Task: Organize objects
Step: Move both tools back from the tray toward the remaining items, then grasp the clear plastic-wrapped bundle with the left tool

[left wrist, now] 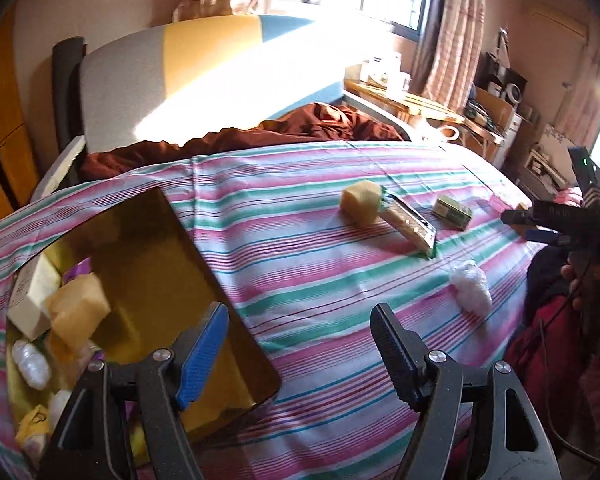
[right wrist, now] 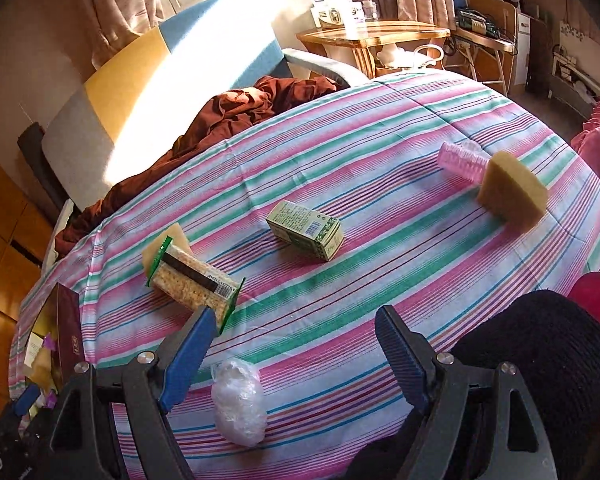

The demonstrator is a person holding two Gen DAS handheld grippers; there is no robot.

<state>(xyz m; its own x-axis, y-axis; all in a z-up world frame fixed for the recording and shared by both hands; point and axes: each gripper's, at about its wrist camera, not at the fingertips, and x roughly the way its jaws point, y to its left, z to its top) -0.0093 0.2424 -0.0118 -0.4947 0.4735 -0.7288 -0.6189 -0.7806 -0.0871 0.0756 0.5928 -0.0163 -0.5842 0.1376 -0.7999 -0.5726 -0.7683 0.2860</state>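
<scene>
Clear plastic wad (right wrist: 238, 402) lies between the right gripper's (right wrist: 296, 354) open, empty jaws, so lower straight and close gently; left gripper (left wrist: 300, 354) open, empty.

The open gold-lined cardboard box (left wrist: 148, 264) is partly hidden behind the left gripper's blue-padded finger (left wrist: 202, 354), its jumbled contents blurred. In the right wrist view, only a dark red corner of it (right wrist: 66, 332) shows (the edge cuts off the rest), and the yellow sponge block (right wrist: 171, 242) lies half hidden behind the clear-wrapped cracker packet (right wrist: 194, 284).
</scene>
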